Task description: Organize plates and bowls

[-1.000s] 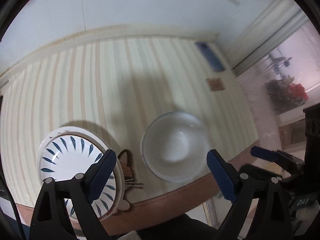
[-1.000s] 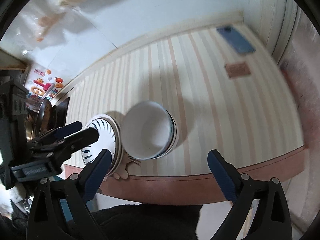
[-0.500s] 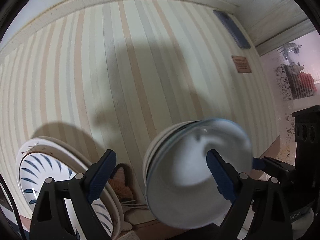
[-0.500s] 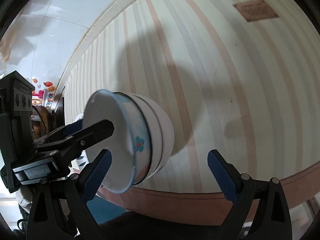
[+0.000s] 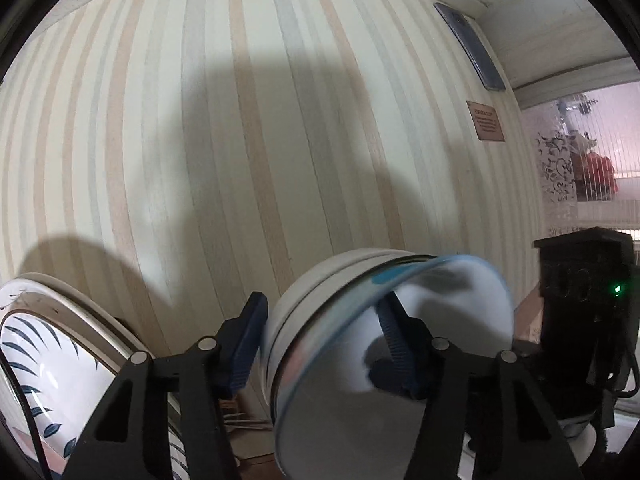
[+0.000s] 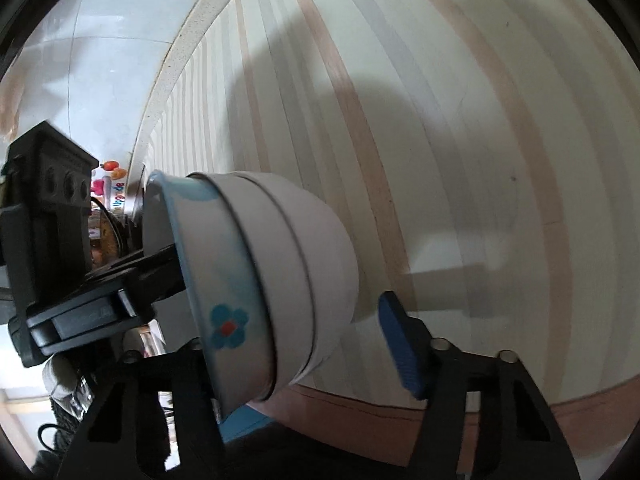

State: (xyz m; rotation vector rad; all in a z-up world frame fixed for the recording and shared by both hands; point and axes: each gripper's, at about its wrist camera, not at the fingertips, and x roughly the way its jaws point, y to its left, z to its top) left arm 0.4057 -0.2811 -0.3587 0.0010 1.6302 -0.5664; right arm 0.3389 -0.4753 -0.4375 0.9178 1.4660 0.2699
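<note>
A stack of leaf-patterned plates (image 5: 36,372) sits at the near left edge of the striped tabletop (image 5: 248,128), apparently already gathered into one pile. Just to its right, the left gripper (image 5: 320,344) has its jaws clenched across the rim of the top bowl (image 5: 396,352), one blue pad outside the wall and the other inside the basin. That bowl, marked with a blue flower, is the uppermost of a stack of nested bowls (image 6: 280,276), which appears tipped on its side near the front edge of the tabletop; whether it is lifted clear or resting there cannot be told. Farther right, the right gripper (image 6: 288,348) hovers just beside the stack with its jaws released, one of them hidden behind the bowls and gripping nothing. A phone (image 5: 468,46) and a small brown card (image 5: 486,120) lie well apart at the far right. The sorting looks well advanced: plates are piled and bowls are nested, with only the placing of the bowl stack seemingly left.
</note>
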